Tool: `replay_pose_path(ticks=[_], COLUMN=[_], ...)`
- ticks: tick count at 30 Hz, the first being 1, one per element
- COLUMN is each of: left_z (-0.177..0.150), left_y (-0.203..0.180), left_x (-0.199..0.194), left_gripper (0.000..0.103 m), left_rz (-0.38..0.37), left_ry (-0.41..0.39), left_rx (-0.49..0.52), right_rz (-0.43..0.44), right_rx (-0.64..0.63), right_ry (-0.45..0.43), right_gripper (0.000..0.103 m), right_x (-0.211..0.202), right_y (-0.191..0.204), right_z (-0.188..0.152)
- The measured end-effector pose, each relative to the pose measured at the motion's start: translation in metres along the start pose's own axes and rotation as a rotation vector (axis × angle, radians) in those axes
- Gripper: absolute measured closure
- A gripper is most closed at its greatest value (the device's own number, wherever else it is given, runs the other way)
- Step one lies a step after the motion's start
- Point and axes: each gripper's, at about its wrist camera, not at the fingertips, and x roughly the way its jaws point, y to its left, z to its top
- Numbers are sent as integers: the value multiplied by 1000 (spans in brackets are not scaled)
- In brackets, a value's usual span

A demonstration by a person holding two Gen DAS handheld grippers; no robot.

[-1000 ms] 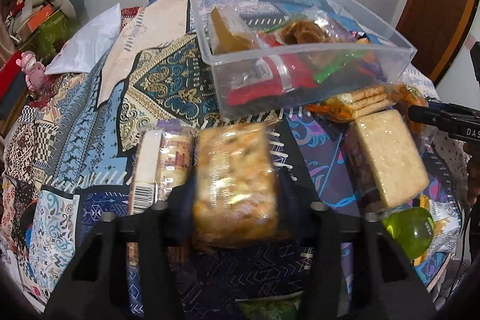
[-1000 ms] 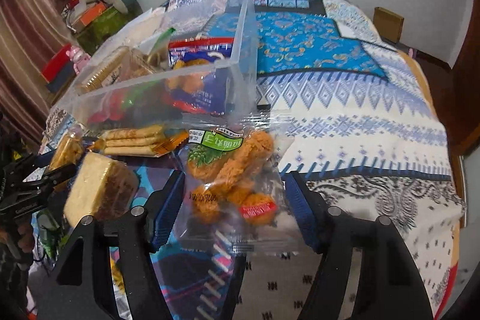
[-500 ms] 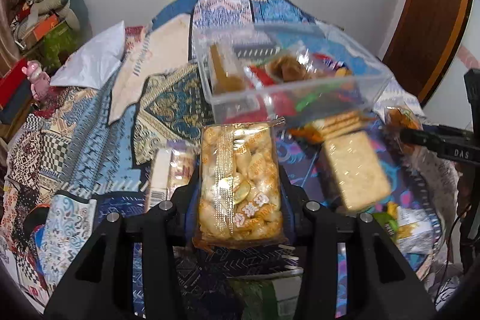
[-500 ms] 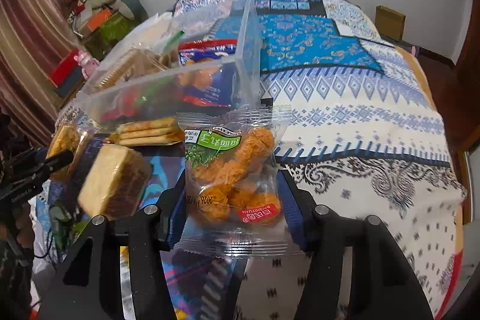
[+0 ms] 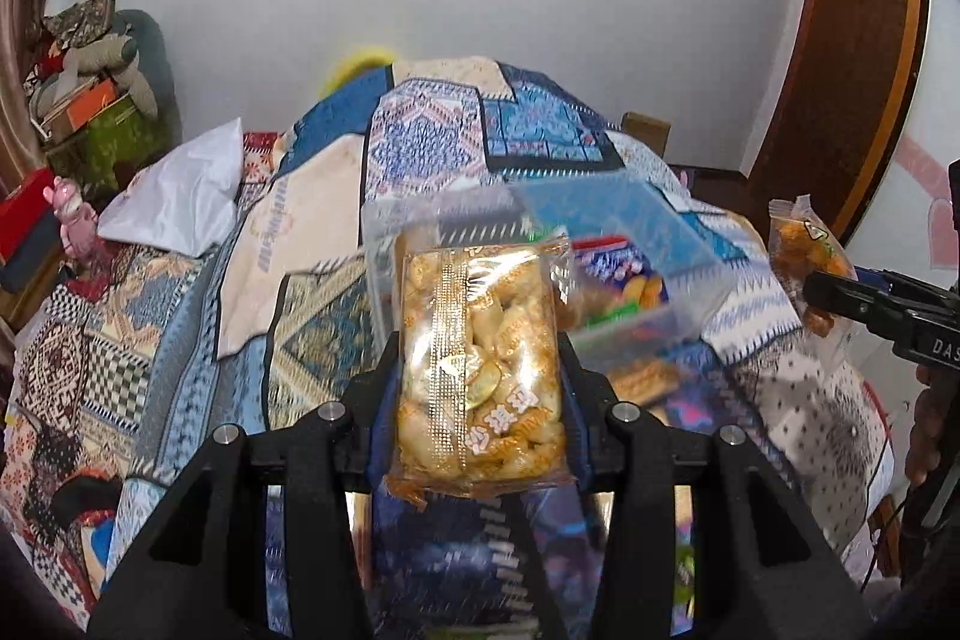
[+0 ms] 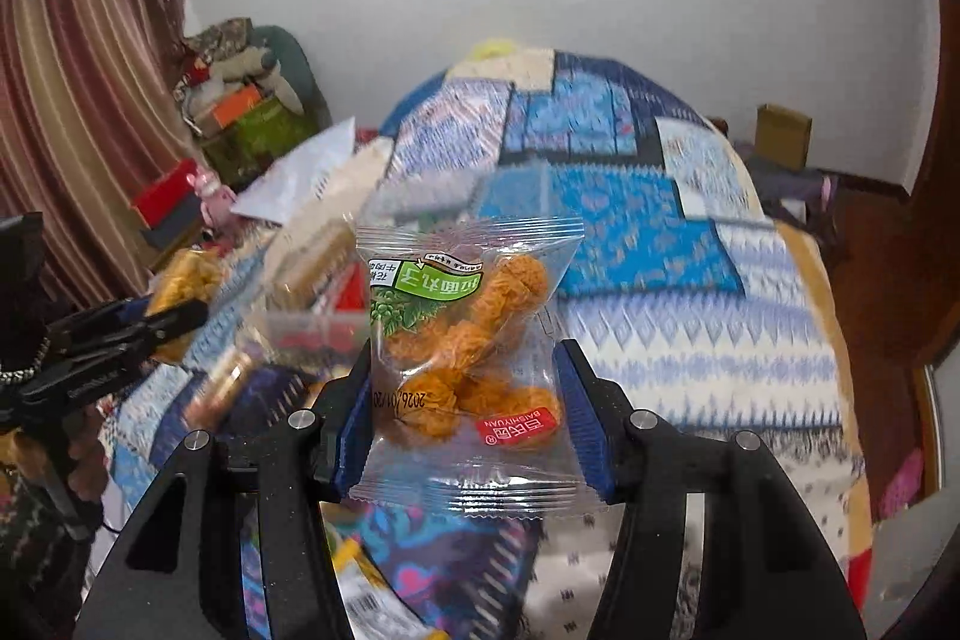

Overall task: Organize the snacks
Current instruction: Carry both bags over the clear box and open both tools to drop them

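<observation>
Left tool [image 5: 477, 370] pinched gold cracker pack [image 5: 480, 370], held above the bed [image 5: 180, 340]. Right tool [image 6: 468, 388] pinched clear packet [image 6: 468, 346], red label "BAISHIYUAN", date "2026/01/20". Clear bin [image 5: 648, 244] at 12 o'clock.

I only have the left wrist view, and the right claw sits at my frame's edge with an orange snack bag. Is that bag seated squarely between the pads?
Observer: Yes. The right claw has just been closing its jaws. The clear packet of orange snack balls sits centred between them, with a blue pad pressed on each side.
Operator: Any label to sort it by?
Observer: There is a green label across the top and a small red tag near the bottom. Both read upside down in the right wrist view.
Operator: How does my packet look from that side?
Observer: The golden-wrapped packet of fried crisps sticks out beyond the tips of the left claw.
</observation>
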Motion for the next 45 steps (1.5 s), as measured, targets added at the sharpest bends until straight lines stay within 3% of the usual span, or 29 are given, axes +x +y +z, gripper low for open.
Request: replay_pose_path(ticks=[11,25,34,39,45], left_z=[31,33,33,33,24], left_y=[2,0,-5,-8,-4], left_x=[55,116,102,74,33], left_gripper=[58,58,54,52,43], left_rz=[-4,4,0,-13,5], left_ry=[31,109,85,58,29], left_rx=[-48,-60,-52,-41,-11], right_rz=[33,17,2,17,25], right_rx=[-12,-39,-55,-79,-113], right_ry=[-6,77,92,64,31], right_gripper=[51,50,45,45,41], right_x=[50,115,113,90,57], right_y=[16,25,25,33,49], right_z=[37,42,39,41,33])
